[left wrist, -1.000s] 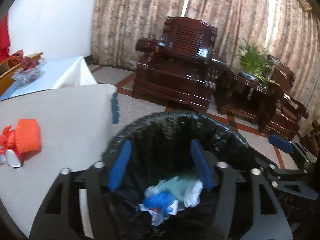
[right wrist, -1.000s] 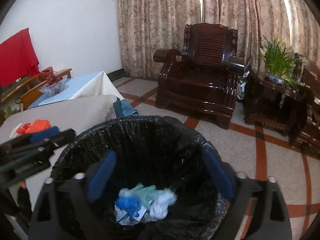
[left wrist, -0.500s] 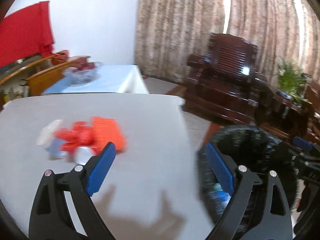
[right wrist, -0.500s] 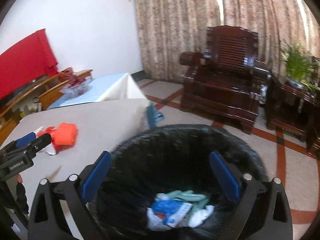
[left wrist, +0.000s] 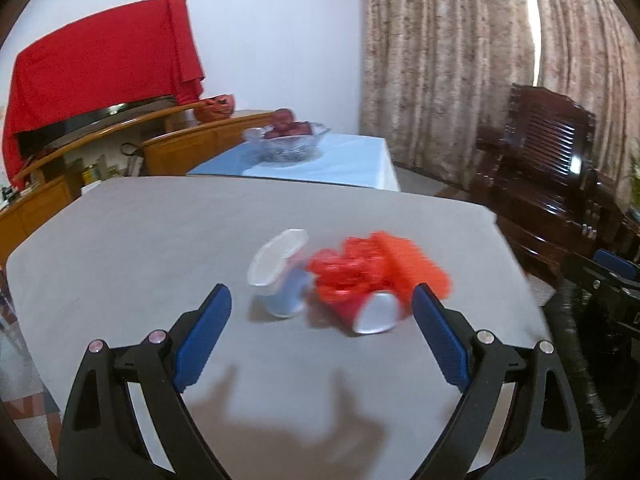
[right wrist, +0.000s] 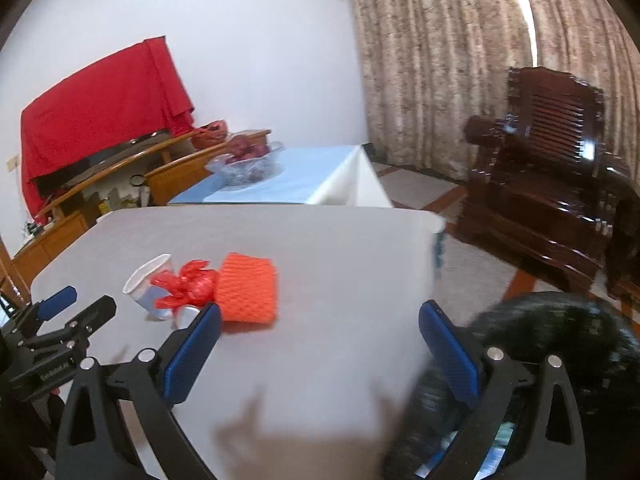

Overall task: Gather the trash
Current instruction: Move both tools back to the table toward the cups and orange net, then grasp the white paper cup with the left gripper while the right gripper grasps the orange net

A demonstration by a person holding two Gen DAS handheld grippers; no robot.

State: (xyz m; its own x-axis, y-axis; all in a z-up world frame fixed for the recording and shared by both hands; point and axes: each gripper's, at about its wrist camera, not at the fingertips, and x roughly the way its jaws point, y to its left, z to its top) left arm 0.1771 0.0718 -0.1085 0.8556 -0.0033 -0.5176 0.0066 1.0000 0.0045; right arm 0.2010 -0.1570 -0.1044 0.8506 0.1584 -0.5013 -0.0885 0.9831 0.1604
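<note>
On the grey table (left wrist: 160, 240) lies a small pile of trash: a white and blue paper cup (left wrist: 280, 272) on its side, a crumpled red wrapper (left wrist: 340, 276), an orange foam net (left wrist: 412, 264) and a second cup (left wrist: 376, 316) under the wrapper. My left gripper (left wrist: 320, 336) is open and empty, just short of the pile. My right gripper (right wrist: 320, 344) is open and empty over the table's right part, with the orange net (right wrist: 248, 288), red wrapper (right wrist: 186, 284) and paper cup (right wrist: 146, 284) ahead to its left. The black-lined trash bin (right wrist: 560, 352) stands by the table's right edge.
A blue-clothed side table (right wrist: 304, 176) with a glass fruit bowl (right wrist: 244, 160) stands behind. A dark wooden armchair (right wrist: 548, 184) is at the right, a wooden cabinet with a red cloth (left wrist: 100, 72) at the left. My left gripper (right wrist: 56, 320) shows at the right wrist view's left edge.
Both grippers have swung left from over the bin toward the table. The left one now faces the trash pile; the right one is partly over the table, bin at its right.
</note>
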